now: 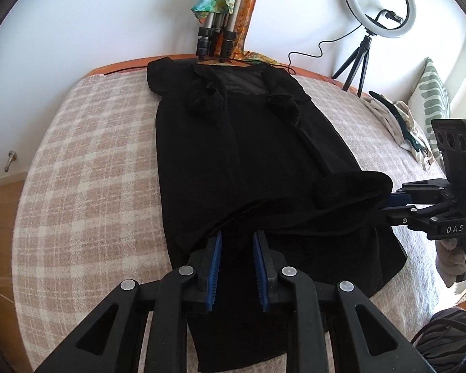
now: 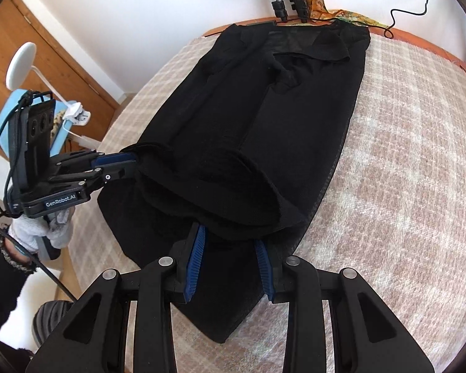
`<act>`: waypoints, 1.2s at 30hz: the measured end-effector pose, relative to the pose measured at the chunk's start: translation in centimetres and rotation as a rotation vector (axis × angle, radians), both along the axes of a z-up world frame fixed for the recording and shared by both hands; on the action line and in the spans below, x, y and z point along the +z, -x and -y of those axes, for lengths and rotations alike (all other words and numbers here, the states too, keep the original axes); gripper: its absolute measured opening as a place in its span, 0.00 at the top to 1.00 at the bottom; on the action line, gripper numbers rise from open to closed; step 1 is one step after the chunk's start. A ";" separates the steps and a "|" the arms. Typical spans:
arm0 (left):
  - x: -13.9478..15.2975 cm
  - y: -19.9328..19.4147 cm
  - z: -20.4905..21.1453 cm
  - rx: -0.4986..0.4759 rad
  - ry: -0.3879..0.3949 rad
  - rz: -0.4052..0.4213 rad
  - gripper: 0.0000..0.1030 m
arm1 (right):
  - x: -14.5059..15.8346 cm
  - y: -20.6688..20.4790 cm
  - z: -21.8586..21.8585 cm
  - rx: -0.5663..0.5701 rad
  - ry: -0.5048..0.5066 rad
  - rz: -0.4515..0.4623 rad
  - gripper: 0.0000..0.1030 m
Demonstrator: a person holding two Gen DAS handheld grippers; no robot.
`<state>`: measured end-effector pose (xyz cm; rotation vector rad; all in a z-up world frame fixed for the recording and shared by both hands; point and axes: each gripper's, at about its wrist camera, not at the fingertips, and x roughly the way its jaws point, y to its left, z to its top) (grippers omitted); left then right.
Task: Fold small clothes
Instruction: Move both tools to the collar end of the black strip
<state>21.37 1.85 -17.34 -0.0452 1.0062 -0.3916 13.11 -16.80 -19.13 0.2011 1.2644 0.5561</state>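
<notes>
One black garment (image 1: pixel 242 155), long and dress-like with a sheer panel at its neckline, lies lengthwise on a round table covered by a beige-and-cream checked cloth (image 1: pixel 87 168), its neck end toward the far wall and its hem end nearest the cameras. At the left of the scene, the left gripper (image 1: pixel 236 236) points down at the near left corner of the hem; its two blue-padded fingers (image 1: pixel 215 261) reach under a raised lip of the fabric, and the right wrist view shows its jaws drawn together on that edge, clamping it. A gloved hand (image 2: pixel 43 233) with a dark sleeve holds this gripper from below. Between the two grippers the hem is lifted off the table and bulges into one rolled, hollow fold, while a lower layer of the same garment stays flat on the cloth beneath. At the right, the right gripper (image 2: pixel 230 233) meets the other corner of the lifted hem; its two blue pads (image 2: pixel 197 255) stand a little apart with the black fabric gathered between their tips, pinched there. Against the far wall stand one folded tripod (image 1: pixel 216 37) draped with colourful scarves and, further right, one ring light (image 1: pixel 379 1) on a small stand.
</notes>
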 end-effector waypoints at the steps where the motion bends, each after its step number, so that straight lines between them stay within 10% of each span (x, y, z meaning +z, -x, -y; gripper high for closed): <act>1: 0.2 -0.5 0.0 0.006 -0.005 0.010 0.82 | 0.0 -0.5 0.4 -0.014 -0.002 0.003 0.70; 23: 2.6 -11.7 -2.2 0.043 -0.066 0.096 0.66 | 0.6 -9.1 6.7 -0.185 0.040 0.089 0.67; 36: 0.5 -23.3 -5.3 0.161 0.034 0.047 0.66 | -2.8 -17.4 10.8 -0.303 -0.076 0.050 0.64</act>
